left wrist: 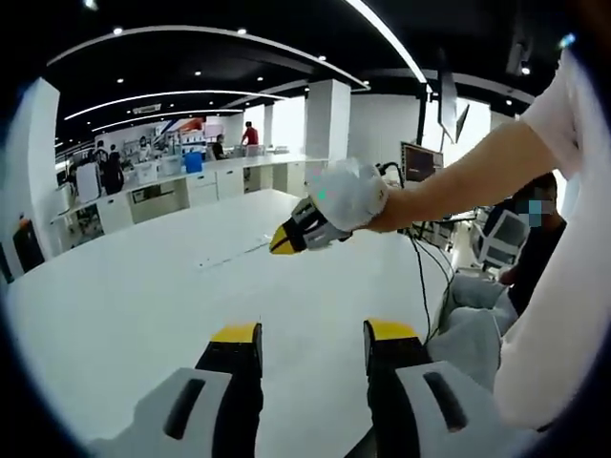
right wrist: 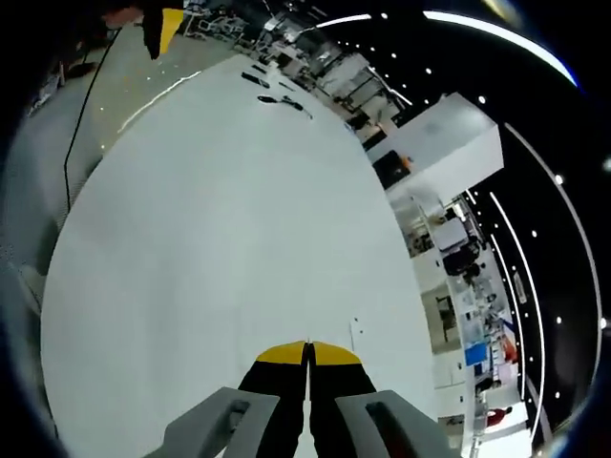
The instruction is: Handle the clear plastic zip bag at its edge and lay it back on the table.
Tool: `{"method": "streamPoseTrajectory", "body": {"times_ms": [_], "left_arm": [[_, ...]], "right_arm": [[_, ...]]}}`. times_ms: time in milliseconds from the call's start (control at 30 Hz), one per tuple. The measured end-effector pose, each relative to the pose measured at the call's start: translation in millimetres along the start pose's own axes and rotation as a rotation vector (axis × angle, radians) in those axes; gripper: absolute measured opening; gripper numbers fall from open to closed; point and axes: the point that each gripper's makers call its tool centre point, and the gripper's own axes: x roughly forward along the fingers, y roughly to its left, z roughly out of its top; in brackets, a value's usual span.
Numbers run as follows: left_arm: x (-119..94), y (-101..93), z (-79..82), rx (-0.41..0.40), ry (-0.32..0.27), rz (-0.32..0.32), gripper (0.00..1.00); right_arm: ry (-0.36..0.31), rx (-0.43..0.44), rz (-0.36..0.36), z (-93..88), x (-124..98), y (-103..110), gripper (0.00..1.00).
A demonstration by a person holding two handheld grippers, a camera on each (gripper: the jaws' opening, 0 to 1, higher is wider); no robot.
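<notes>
Yellow-tipped left gripper [left wrist: 310,343] gapes; right gripper [right wrist: 307,355] pinched together. Clear plastic zip bag [left wrist: 234,254], maybe, could slip across white surface [left wrist: 124,315].

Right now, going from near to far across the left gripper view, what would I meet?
The left gripper → right gripper above the white table → long white counter → person in red.

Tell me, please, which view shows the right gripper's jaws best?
The right gripper view: the right gripper rises from the bottom, yellow-tipped jaws pressed together above the white table. The left gripper view shows it from the side, in a gloved hand, smaller.
</notes>
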Motion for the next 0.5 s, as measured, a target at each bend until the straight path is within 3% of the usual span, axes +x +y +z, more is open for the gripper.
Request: {"method": "streamPoseTrajectory", "body": {"times_ms": [333, 500], "left_arm": [[0.2, 1.1, -5.4, -0.014, 0.005, 0.000, 0.39], [-0.1, 0.3, -7.2, -0.018, 0.007, 0.000, 0.39]], "right_arm": [[-0.002, 0.001, 0.039, -3.5, 14.0, 46.0, 0.00], [-0.006, -0.039, 0.057, -5.1, 19.3, 63.2, 0.00]]}}
